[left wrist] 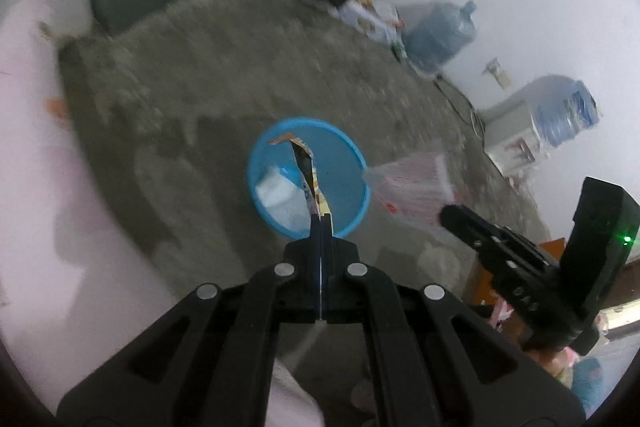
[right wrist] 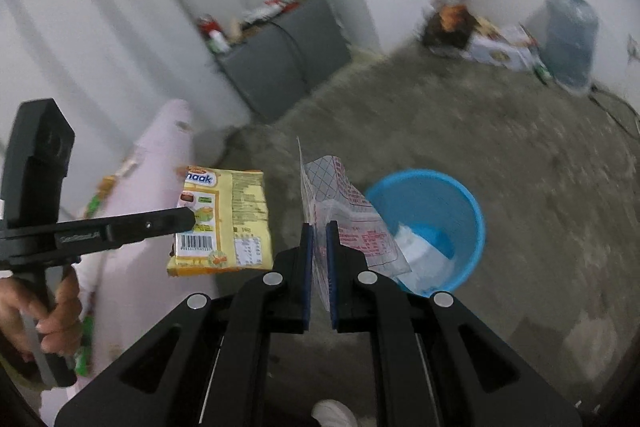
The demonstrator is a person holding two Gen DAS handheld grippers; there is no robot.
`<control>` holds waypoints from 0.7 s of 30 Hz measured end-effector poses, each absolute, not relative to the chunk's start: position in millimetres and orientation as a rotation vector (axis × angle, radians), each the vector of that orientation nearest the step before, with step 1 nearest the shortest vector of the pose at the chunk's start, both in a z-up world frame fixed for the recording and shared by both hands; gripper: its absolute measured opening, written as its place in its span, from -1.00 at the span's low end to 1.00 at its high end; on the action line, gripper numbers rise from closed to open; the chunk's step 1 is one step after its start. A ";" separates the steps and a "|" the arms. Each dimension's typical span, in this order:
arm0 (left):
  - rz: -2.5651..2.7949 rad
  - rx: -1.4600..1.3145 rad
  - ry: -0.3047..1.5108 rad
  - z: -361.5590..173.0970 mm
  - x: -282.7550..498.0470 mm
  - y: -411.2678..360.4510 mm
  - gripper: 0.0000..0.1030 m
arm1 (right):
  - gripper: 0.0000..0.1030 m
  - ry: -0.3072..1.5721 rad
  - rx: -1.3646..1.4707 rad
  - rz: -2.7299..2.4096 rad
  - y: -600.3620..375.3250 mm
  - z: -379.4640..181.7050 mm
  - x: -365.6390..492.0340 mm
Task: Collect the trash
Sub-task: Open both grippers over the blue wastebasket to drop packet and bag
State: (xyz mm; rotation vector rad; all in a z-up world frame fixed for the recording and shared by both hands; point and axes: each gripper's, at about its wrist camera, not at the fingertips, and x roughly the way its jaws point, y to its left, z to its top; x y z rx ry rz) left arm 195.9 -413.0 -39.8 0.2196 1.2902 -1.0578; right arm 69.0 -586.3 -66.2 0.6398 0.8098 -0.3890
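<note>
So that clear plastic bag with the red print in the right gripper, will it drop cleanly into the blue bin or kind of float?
The clear plastic bag looks thin and creased, so it is probably very light and may flutter rather than fall straight. It sags beyond the right gripper, suggesting it is floppy. The blue bin is wide open, so releasing low over it seems safest.

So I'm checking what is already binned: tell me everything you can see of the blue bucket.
The blue bucket is a round, open-topped plastic pail, bright blue inside and out, standing upright on the rough grey concrete floor. A crumpled white and pale blue wrapper lies at its bottom. Nothing touches its rim. The left gripper, shut on a yellow snack wrapper, and the right gripper, shut on a clear red-printed plastic bag, hang near it.
</note>
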 end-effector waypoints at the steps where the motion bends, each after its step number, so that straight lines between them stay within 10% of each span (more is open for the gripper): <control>1: -1.056 0.224 1.328 -54.3 195.2 -425.6 -1.00 | -0.86 0.825 0.651 -0.400 -593.2 -75.2 68.7; 9: -0.999 0.256 1.440 -133.7 203.2 -494.5 -1.00 | -0.83 0.912 0.710 -0.478 -640.1 -139.9 82.7; 14: -0.905 0.164 1.543 -175.6 210.7 -512.4 -0.30 | -0.44 0.949 0.774 -0.533 -677.6 -180.5 94.2; 21: -0.913 0.134 1.532 -179.1 203.2 -510.8 -0.04 | -0.11 0.945 0.861 -0.562 -694.1 -207.2 78.1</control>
